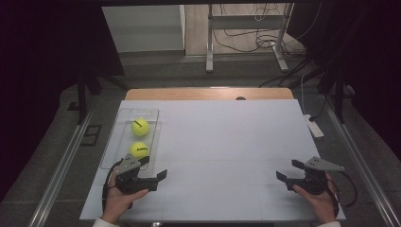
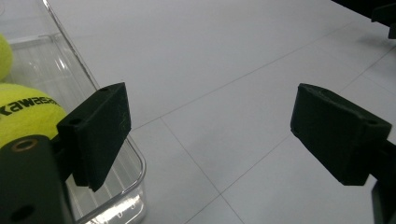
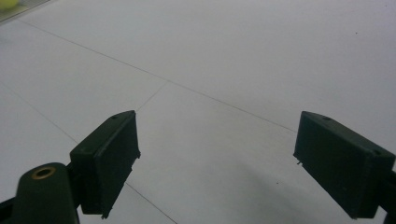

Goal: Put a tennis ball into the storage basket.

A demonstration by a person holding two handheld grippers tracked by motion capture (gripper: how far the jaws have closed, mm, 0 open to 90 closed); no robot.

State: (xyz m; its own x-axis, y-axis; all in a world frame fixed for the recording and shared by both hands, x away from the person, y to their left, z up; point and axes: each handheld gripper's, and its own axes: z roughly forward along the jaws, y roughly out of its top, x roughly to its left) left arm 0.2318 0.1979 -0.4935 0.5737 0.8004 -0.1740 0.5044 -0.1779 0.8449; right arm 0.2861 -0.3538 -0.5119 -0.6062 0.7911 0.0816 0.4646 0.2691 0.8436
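Two yellow tennis balls lie in a clear plastic tray on the left of the white table top: a far ball and a near ball. My left gripper hovers at the tray's near end, just right of the near ball, open with nothing between its jaws. In the left gripper view the near ball shows behind the left jaw, inside the tray, and my left gripper points across bare table. My right gripper is held at the near right, open and empty over the white surface.
The white board covers a wooden table. A white power strip lies at its right edge. Beyond the far edge stand metal frame legs and loose cables on the floor. Dark curtains hang on both sides.
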